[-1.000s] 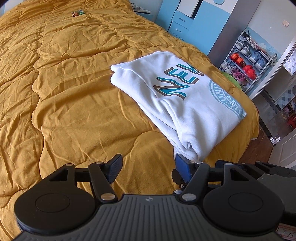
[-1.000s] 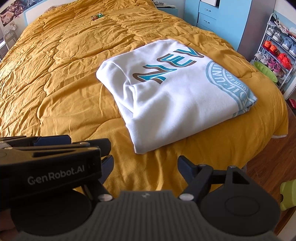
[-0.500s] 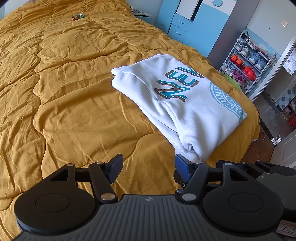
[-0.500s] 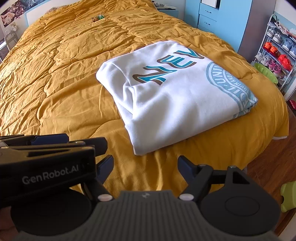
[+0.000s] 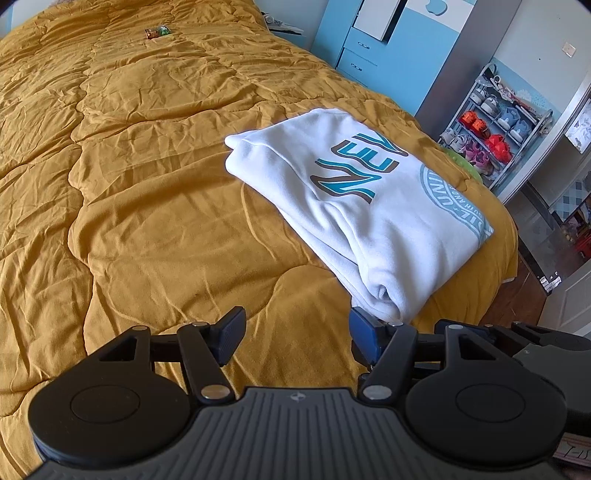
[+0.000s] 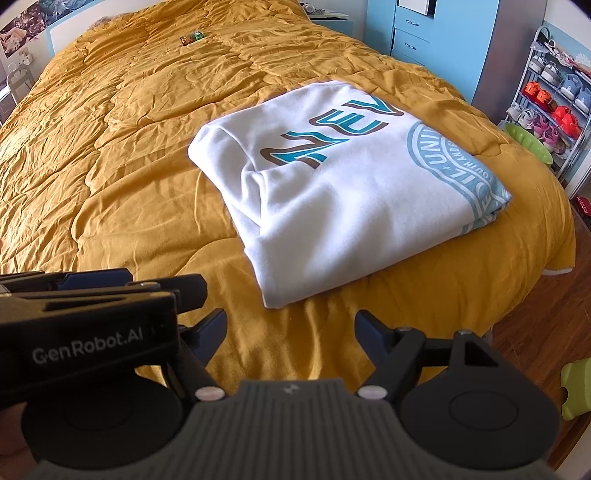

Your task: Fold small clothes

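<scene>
A white sweatshirt [image 5: 354, 206] with teal and brown lettering and a teal round print lies folded into a rectangle on the mustard quilt [image 5: 147, 184], near the bed's right edge. It also shows in the right wrist view [image 6: 347, 199]. My left gripper [image 5: 297, 330] is open and empty, just short of the sweatshirt's near corner. My right gripper [image 6: 290, 328] is open and empty, a little short of the sweatshirt's near edge. The left gripper's body [image 6: 85, 332] shows at the left of the right wrist view.
A small green and orange packet [image 5: 157, 32] lies far up the bed. Blue drawers [image 5: 354, 55] and a shoe rack [image 5: 495, 122] stand beyond the bed's right side. A green object [image 6: 528, 142] sits by the rack. Wooden floor [image 6: 546, 332] lies right of the bed.
Both grippers have drawn back slightly from the sweatshirt and stay open. The sweatshirt has not moved.
</scene>
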Demonstrator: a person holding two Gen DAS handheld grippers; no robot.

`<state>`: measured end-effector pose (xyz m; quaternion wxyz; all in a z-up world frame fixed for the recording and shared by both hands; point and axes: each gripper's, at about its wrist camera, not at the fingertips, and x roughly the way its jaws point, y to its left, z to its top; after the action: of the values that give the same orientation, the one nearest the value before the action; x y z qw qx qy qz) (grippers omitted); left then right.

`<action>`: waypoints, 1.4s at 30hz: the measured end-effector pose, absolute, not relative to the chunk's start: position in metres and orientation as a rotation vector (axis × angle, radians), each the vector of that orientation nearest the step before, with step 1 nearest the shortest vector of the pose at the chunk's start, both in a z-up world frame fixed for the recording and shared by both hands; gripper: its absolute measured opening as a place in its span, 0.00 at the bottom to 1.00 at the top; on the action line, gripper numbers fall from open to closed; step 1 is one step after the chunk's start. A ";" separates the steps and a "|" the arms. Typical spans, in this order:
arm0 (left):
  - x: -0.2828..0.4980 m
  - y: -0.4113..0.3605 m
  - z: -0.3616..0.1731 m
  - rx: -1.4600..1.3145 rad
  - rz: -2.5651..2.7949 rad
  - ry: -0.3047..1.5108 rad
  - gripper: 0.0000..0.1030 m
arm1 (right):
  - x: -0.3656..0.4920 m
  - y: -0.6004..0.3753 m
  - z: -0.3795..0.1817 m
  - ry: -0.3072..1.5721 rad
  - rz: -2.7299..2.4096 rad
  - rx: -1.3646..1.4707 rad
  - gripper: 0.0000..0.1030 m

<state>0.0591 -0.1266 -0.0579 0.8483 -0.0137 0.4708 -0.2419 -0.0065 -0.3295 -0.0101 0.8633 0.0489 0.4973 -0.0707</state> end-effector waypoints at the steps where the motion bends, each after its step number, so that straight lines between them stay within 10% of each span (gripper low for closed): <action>1: 0.059 -0.126 -0.058 -0.027 -0.511 0.991 0.73 | -0.007 -0.330 -0.010 1.042 -0.148 0.106 0.70; 42: 0.058 -0.127 -0.061 -0.006 -0.531 0.985 0.73 | -0.005 -0.331 -0.017 1.045 -0.127 0.123 0.70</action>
<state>0.0579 -0.1271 -0.0614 0.8474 -0.0030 0.4674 -0.2520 -0.0052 -0.3313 -0.0174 0.8628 0.0587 0.4984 -0.0606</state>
